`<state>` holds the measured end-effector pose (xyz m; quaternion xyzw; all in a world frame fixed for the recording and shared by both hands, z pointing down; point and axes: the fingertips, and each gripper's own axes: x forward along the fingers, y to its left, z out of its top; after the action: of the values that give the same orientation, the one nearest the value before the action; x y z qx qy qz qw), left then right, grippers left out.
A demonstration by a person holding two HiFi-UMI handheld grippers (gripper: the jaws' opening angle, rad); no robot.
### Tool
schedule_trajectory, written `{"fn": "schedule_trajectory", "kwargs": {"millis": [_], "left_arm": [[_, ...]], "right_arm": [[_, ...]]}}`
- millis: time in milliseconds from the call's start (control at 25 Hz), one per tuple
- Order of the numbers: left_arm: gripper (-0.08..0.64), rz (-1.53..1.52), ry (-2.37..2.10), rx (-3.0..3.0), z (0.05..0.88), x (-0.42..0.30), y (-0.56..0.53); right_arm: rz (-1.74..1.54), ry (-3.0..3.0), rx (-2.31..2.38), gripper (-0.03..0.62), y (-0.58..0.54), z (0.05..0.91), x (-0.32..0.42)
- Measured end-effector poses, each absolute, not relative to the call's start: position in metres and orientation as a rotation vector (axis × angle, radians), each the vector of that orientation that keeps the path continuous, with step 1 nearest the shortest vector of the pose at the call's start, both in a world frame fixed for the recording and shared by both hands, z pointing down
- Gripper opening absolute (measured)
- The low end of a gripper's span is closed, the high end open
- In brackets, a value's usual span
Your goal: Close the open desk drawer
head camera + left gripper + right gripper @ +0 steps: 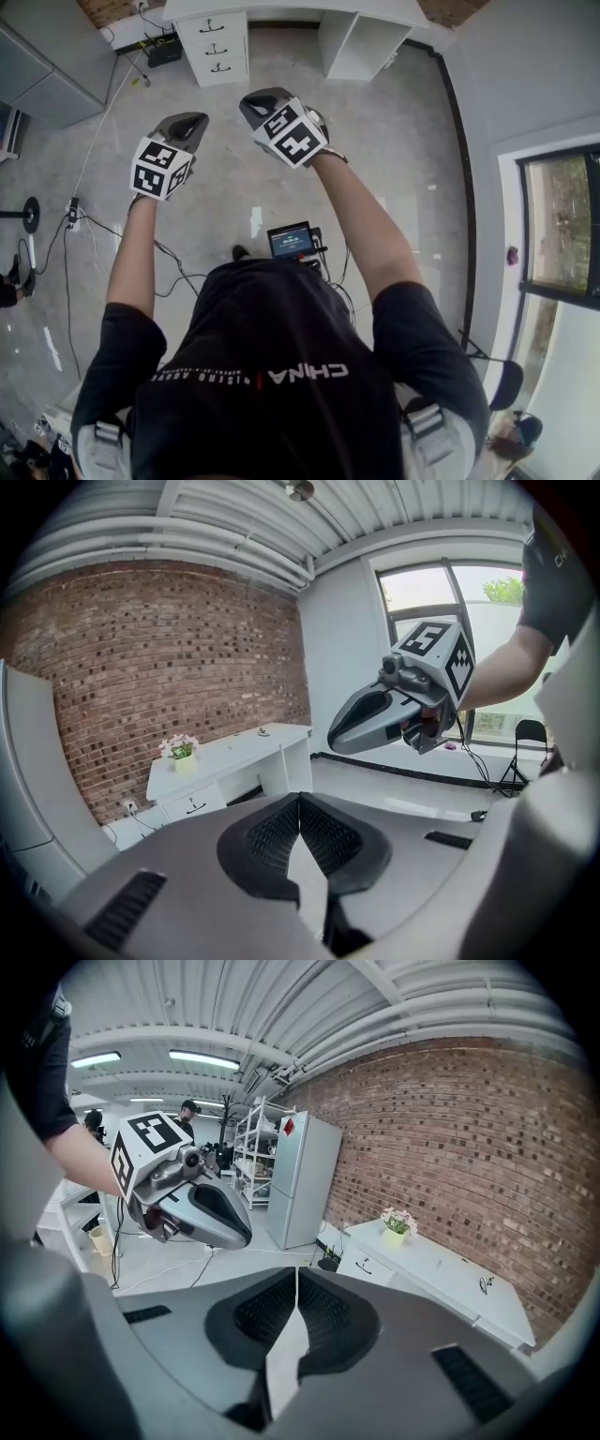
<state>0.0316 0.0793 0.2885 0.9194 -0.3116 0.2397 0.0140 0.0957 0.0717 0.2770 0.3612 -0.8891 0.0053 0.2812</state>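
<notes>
Drawers (217, 45) indistinct; desk (300, 9) cut off.

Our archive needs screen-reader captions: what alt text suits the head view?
Seen from above, a person in a black T-shirt holds out the grey left gripper and right gripper over a pale glossy floor. A white desk with a three-drawer unit stands ahead.

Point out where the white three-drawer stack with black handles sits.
Head view, top, left of centre: the white three-drawer stack forms the left end of the white desk against the brick wall, a black box on the floor beside it.
</notes>
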Motion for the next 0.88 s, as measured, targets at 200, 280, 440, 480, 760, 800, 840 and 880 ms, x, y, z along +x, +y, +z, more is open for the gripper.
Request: {"fn": "schedule_trajectory", "kwargs": {"millis": [200,280,440,480,760,800,840,880], "left_arm": [[0.012,0.698,-0.981,2.858,0.277,0.086,0.085],[0.012,0.701,-0.981,2.866,0.273,0.093,0.087],[0.012,0.709,-0.966,2.882,0.271,0.093,0.090],[0.012,0.704,-0.962,2.879,0.271,0.095,0.090],[0.012,0.746,-0.933,2.895,0.275,0.110,0.094],[0.012,0.752,-0.929,2.900,0.276,0.112,0.095],[0.012,0.758,-0.926,2.904,0.277,0.113,0.097],[0.012,0.765,-0.924,2.907,0.277,0.113,0.098]], "right_arm": [[-0.011,-2.386,0.998,0.020,0.077,0.267,0.145],[-0.028,-2.386,1.007,0.020,0.080,0.263,0.147],[-0.045,-2.380,1.008,0.020,0.087,0.263,0.144],[-0.046,-2.377,1.009,0.019,0.087,0.263,0.145],[-0.052,-2.372,1.023,0.017,0.088,0.263,0.155],[-0.054,-2.372,1.024,0.017,0.089,0.263,0.155],[-0.056,-2.373,1.025,0.017,0.090,0.263,0.155],[-0.057,-2.374,1.024,0.017,0.091,0.262,0.155]]}}
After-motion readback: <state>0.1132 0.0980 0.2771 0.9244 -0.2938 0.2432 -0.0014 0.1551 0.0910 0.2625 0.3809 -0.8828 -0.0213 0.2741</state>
